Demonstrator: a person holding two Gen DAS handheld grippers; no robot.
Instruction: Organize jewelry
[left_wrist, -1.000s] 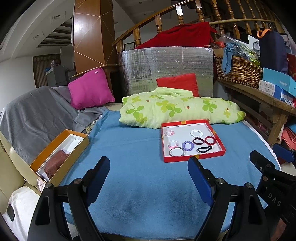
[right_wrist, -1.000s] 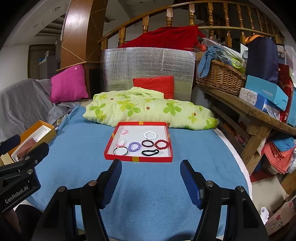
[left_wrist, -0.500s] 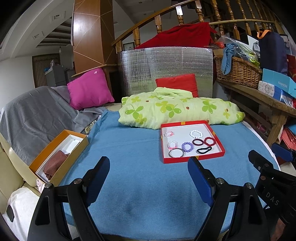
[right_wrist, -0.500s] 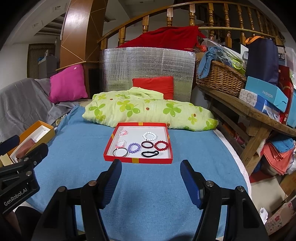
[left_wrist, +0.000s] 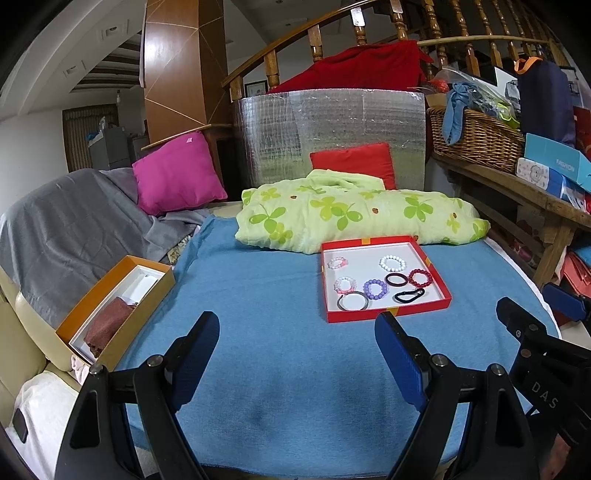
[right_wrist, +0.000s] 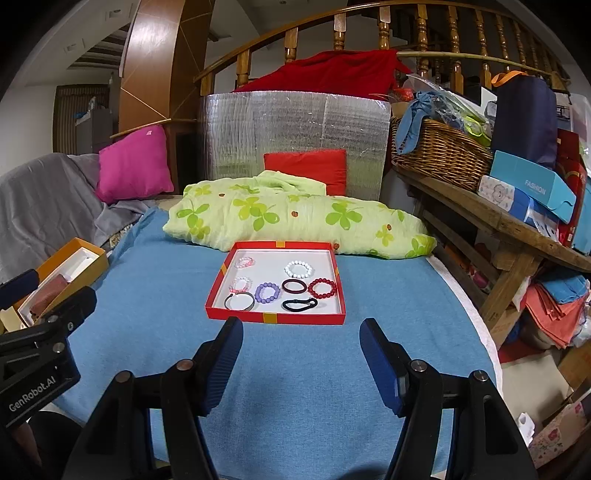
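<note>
A red-rimmed white tray (left_wrist: 386, 317) (right_wrist: 275, 317) lies on the blue blanket and holds several bracelets and hair ties, among them a white bead bracelet (right_wrist: 298, 268), a purple one (right_wrist: 267, 292), a dark red one (right_wrist: 322, 288) and a black hair tie (right_wrist: 299, 304). An orange box (left_wrist: 122, 306) (right_wrist: 75, 260) with a brown cloth inside stands at the blanket's left edge. My left gripper (left_wrist: 297, 343) hovers open over the blanket, short of the tray. My right gripper (right_wrist: 301, 349) is open just before the tray's near rim, nothing between its fingers.
A green clover-print quilt (right_wrist: 295, 221) lies right behind the tray. A wooden bench (right_wrist: 491, 221) with a wicker basket (right_wrist: 439, 155) and boxes lines the right side. A grey-covered sofa with a pink cushion (left_wrist: 177, 173) is on the left.
</note>
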